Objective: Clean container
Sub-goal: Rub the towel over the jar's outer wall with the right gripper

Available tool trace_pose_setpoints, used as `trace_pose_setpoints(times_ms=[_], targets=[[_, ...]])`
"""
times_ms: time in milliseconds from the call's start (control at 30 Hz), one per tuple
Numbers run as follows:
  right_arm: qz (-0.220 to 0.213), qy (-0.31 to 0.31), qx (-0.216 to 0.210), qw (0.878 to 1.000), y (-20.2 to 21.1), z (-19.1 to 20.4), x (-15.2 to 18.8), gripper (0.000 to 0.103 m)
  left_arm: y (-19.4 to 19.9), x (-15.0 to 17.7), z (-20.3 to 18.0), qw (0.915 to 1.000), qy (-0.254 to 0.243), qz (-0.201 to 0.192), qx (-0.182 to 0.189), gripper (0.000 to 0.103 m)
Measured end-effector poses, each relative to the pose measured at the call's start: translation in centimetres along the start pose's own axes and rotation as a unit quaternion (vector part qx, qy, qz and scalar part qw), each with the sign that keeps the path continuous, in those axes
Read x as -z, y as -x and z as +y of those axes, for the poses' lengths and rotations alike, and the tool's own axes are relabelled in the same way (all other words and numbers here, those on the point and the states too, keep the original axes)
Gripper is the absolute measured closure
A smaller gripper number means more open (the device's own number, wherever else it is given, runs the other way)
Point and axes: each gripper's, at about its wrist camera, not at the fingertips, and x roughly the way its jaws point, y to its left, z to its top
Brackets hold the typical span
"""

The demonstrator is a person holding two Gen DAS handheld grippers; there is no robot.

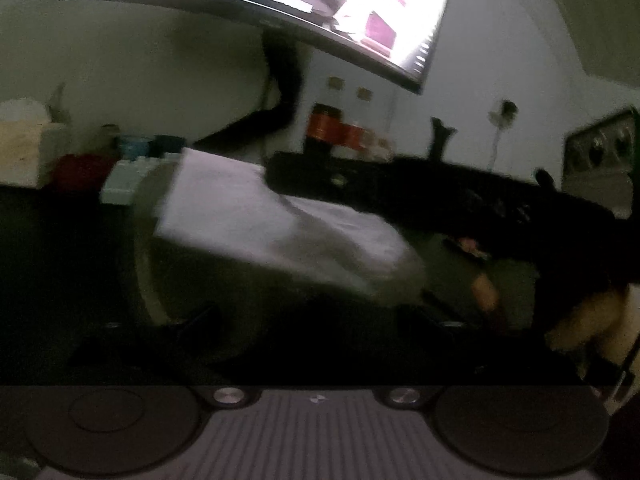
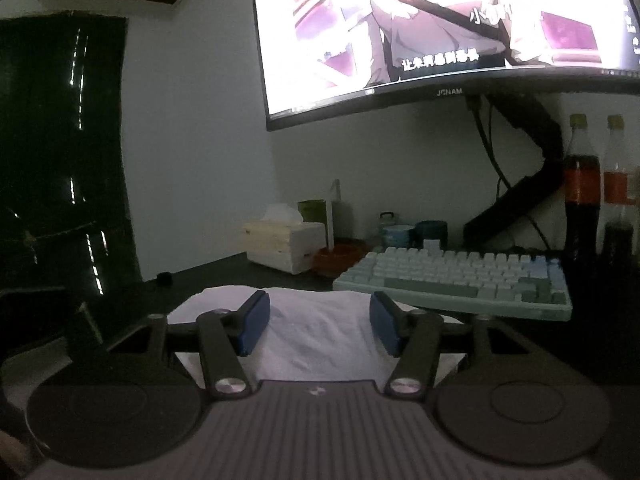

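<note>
The left wrist view is dark and blurred. A greyish round container (image 1: 224, 280) fills its middle, lying sideways, with a white cloth (image 1: 280, 220) draped over its top. The dark fingers of my left gripper (image 1: 312, 316) stand on either side of the container's lower part; whether the pads press on it is too dark to tell. My right gripper (image 1: 288, 180) reaches in from the right onto the cloth. In the right wrist view the right gripper (image 2: 320, 324) has its blue pads (image 2: 256, 328) against both sides of a thick bunch of the cloth (image 2: 320, 340).
A dark desk (image 2: 224, 280) carries a pale keyboard (image 2: 452, 280), a tissue box (image 2: 280, 244), cups (image 2: 396, 232), a red bowl (image 2: 340, 256) and two soda bottles (image 2: 582, 200). A lit monitor (image 2: 440, 20) hangs above. A person's hand (image 1: 580, 320) shows at the right.
</note>
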Motion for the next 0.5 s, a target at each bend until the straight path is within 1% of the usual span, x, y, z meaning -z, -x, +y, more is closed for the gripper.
trace_pose_setpoints(times_ms=[33, 67, 100, 200, 233, 300, 367, 400, 433, 500], targets=[[0.002, -0.007, -0.003, 1.0, -0.1, -0.3, -0.1, 0.043, 0.0, -0.1, 0.5, 0.9998, 0.017, -0.001, 0.011, 0.079], [0.004, -0.013, -0.004, 1.0, -0.3, -0.5, -0.3, 0.043, -0.1, -0.1, 1.1, 0.9989, 0.038, -0.001, 0.028, 0.085], [0.006, -0.015, -0.004, 1.0, -0.4, -0.6, -0.4, 0.043, -0.1, -0.1, 1.6, 0.9975, 0.056, -0.005, 0.042, 0.088], [0.01, -0.015, -0.002, 1.0, -0.4, -0.7, -0.6, 0.043, -0.1, 0.1, 2.5, 0.9916, 0.105, -0.019, 0.074, 0.09], [0.013, -0.016, -0.001, 1.0, -0.3, -0.6, -0.7, 0.043, 0.0, 0.0, 2.9, 0.9877, 0.125, -0.02, 0.092, 0.09], [0.017, -0.015, -0.003, 1.0, 0.2, -0.4, -0.7, 0.043, 0.2, -0.2, 4.0, 0.976, 0.17, -0.019, 0.135, 0.091], [0.02, -0.024, -0.011, 0.999, 0.7, -0.5, -0.8, 0.043, 0.4, -0.4, 4.7, 0.961, 0.207, -0.016, 0.182, 0.092], [0.022, -0.037, -0.016, 0.999, 0.8, -0.8, -0.8, 0.043, 0.5, -0.5, 4.7, 0.9569, 0.216, -0.015, 0.193, 0.092], [0.023, -0.038, -0.017, 0.999, 0.8, -0.8, -0.8, 0.043, 0.5, -0.6, 4.5, 0.9564, 0.218, -0.013, 0.194, 0.091], [0.023, -0.033, -0.004, 0.999, 0.7, -0.9, -0.7, 0.043, 0.4, -0.8, 4.2, 0.9585, 0.215, -0.009, 0.188, 0.089]])
